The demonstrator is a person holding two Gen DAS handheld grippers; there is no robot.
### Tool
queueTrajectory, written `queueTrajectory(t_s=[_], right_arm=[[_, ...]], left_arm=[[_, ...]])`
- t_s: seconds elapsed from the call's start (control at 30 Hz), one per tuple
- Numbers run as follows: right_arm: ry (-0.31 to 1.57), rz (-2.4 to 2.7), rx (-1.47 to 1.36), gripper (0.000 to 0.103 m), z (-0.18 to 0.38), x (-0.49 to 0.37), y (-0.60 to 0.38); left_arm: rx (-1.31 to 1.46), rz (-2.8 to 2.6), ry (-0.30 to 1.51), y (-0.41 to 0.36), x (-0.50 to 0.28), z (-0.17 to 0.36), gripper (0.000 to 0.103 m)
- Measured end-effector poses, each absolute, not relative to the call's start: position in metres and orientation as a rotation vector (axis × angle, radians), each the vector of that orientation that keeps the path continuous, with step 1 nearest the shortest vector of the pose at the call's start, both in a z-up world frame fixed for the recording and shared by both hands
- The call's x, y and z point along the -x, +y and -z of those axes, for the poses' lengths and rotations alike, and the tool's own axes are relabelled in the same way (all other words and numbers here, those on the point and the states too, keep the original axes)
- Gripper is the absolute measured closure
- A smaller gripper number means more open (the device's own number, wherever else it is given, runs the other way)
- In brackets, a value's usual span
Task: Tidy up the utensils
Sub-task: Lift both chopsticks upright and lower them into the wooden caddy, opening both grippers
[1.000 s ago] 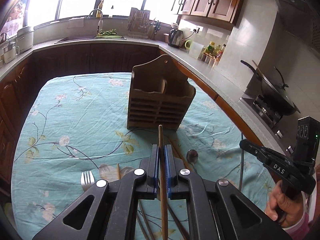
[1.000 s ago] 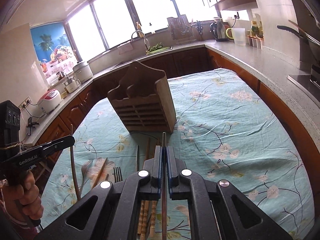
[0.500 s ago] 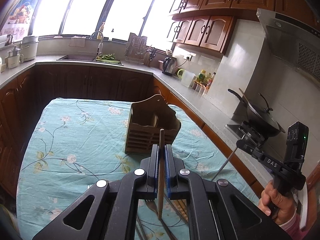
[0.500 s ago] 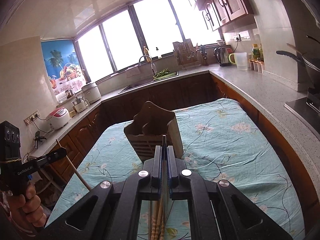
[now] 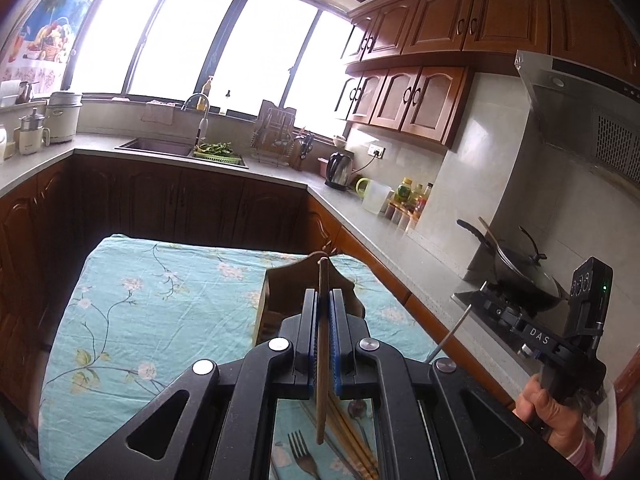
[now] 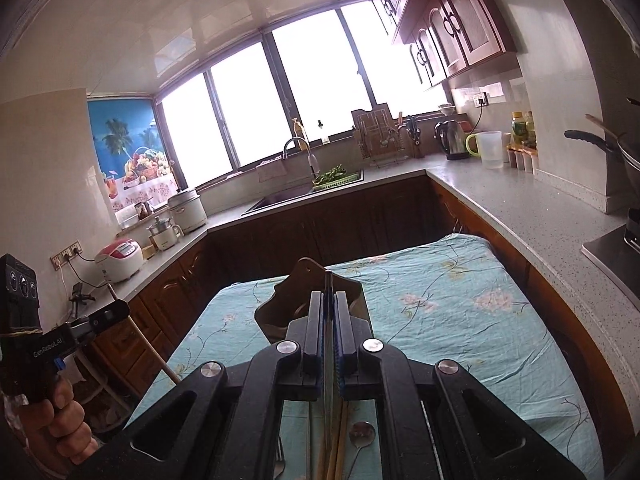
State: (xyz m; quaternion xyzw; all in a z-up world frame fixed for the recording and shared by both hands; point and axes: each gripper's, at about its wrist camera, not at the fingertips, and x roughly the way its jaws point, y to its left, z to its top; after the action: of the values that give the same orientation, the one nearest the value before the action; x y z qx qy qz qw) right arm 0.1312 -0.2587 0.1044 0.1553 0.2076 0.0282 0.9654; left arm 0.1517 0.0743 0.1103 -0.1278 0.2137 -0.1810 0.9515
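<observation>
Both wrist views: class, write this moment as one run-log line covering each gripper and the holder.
left gripper: shut on wooden chopstick | right gripper: shut on thin metal utensil | wooden holder: on table, ahead | fork, spoon: on cloth

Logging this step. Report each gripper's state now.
Left gripper: shut on wooden chopstick.
Right gripper: shut on thin metal utensil.

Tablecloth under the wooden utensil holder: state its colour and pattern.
Teal floral tablecloth, clearest in the right wrist view.

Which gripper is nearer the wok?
Right. The right gripper, shut on a metal rod, is at the table's stove-side edge, the wok just beyond. The left gripper, shut on a wooden stick, is over the table, further from it.
</observation>
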Motion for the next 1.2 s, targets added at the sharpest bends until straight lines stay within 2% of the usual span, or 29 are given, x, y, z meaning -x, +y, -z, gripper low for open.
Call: queueTrajectory(t_s=[0.5, 0.67, 0.93, 1.2], right_arm=[[0.248, -0.019, -0.319, 0.099, -0.149, -0.213, -0.27], [0.277, -0.007, -0.35, 0.099, -0.124, -0.242, -0.276], [0.337, 0.016, -0.416, 0.099, -0.063, -0.266, -0.286], [0.388, 0.006, -0.428, 0.098, -0.041, -0.278, -0.282]], left_arm=[[0.29, 0.258, 0.244, 0.068, -0.23, -0.116, 0.1], [0.312, 0.225, 0.214, 0.053, -0.267, -0.083, 0.1], [0.352, 0.202, 0.289, 0.025, -0.317, -0.004, 0.1], [0.342, 0.211, 0.347, 0.007, -0.352, 0.025, 0.1]])
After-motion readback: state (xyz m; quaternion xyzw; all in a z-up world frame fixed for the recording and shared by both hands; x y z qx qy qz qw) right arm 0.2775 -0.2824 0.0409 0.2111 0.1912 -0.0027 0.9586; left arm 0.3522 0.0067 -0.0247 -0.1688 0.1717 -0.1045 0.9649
